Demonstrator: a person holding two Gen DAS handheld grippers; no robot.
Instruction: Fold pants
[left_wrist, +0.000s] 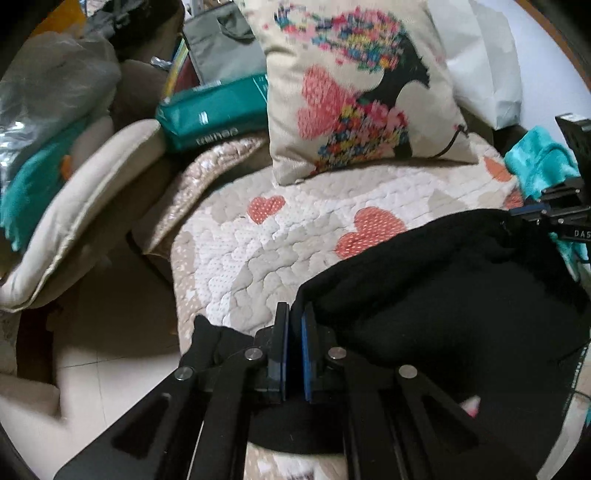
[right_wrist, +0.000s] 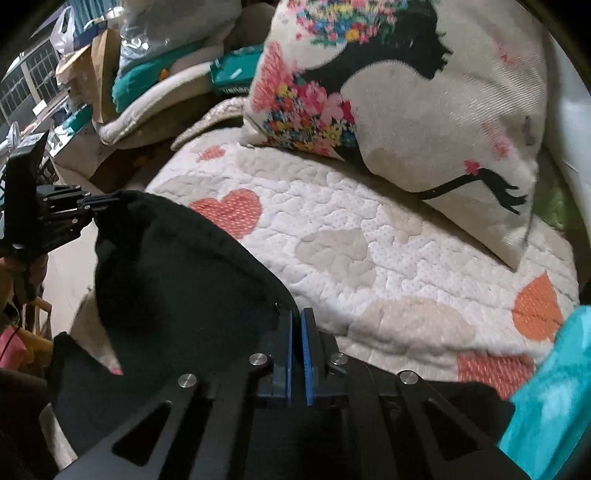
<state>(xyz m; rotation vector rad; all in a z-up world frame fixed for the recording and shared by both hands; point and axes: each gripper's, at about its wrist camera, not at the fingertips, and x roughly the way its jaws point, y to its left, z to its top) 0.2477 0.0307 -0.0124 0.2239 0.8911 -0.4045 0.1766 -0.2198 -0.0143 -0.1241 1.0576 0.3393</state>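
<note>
The left gripper (left_wrist: 294, 314) is pinching a corner edge of the black soft-fabric pants (left_wrist: 461, 280), its blue-padded jaws pressed together on the cloth. In the right wrist view the same left gripper (right_wrist: 110, 199) is showing at the left edge, nipping the far corner of the pants (right_wrist: 177, 273) so that the fabric is hanging from it in a slack curve. The right gripper (right_wrist: 296, 314) is likewise clamping the near corner of the pants, jaws squeezed together with dark cloth between the blue pads. In the left wrist view the right gripper (left_wrist: 535, 214) is appearing at the far right, gripping the opposite corner.

Between the two grippers the pants are sagging in a dark fold, raised at both corners, with the lower part draping over the front edge of the seat.

Beneath them is lying a white and beige quilted seat cover with coral heart patches (left_wrist: 280, 236), visible in the right wrist view too (right_wrist: 332, 206). A cream square cushion printed with a flower-haired silhouette (left_wrist: 354, 85) is leaning upright at the back of the seat (right_wrist: 424, 92). A teal fuzzy blanket (right_wrist: 550, 391) is lying beside the right gripper (left_wrist: 539, 162). A teal rectangular box (left_wrist: 210, 114) is sitting to the left of the cushion, and a beige padded cushion (left_wrist: 85, 206) is resting further left, above a pale tiled floor (left_wrist: 110, 369).
</note>
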